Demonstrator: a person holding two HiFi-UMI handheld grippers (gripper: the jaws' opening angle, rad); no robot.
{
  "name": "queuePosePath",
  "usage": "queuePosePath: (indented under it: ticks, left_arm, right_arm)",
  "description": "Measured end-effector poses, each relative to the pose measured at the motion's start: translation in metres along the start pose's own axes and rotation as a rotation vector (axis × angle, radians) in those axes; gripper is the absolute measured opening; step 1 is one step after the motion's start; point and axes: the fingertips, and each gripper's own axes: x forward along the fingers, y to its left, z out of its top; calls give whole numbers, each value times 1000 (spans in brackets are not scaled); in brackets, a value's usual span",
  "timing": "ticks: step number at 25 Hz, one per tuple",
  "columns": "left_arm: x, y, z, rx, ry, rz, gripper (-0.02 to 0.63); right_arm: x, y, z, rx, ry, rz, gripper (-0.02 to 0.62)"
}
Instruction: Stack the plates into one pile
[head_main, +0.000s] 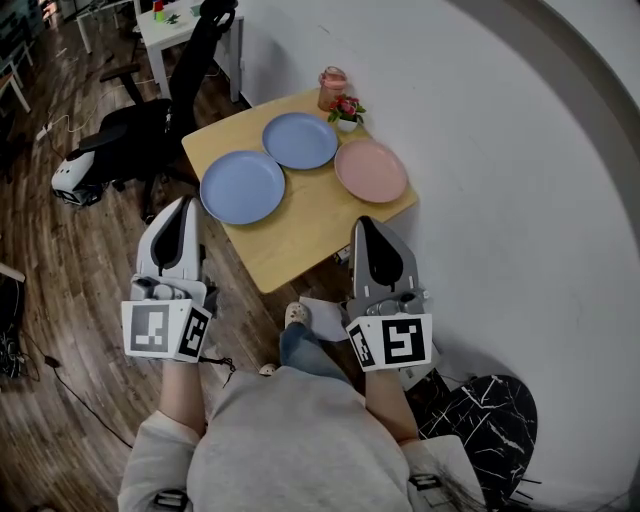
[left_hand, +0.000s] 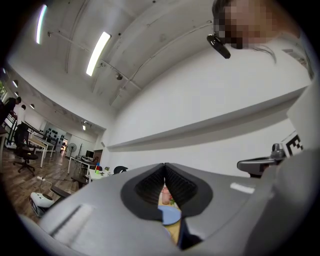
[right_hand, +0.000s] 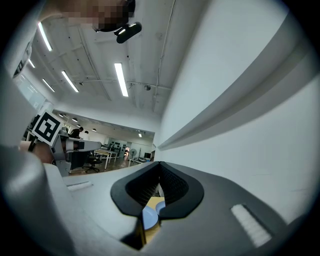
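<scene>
While behind plates (head_main: 300, 140), jar (head_main: 332, 88) and flowers (head_main: 347, 107).

My small square light-wood table (head_main: 295, 240) sits in front of me near the white wall (head_main: 500, 150). At its far edge there's a pink glass jar (head_main: 332, 88), and just beside it a little white pot of red flowers (head_main: 346, 110). Left of the table is a black office chair (head_main: 150, 130) on the dark plank floor (head_main: 60, 270), with a white-and-black gadget (head_main: 76, 178) beside it. There's a black marble-look slab (head_main: 485, 420) down on my right.
</scene>
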Motion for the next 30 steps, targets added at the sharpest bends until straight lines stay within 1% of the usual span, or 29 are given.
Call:
queuePosePath:
  ticks: [7, 17, 30]
  left_arm:
    - [51, 10, -5, 19, -10, 25, 58]
    - [117, 21, -12, 41, -21, 77, 59]
    - [181, 18, -20, 70, -33, 129, 58]
  right_arm:
    - [52, -28, -8, 8, -19, 26, 3]
    - [125, -67, -16, 9, -44, 88, 3]
    - [186, -110, -30, 30, -74, 160, 3]
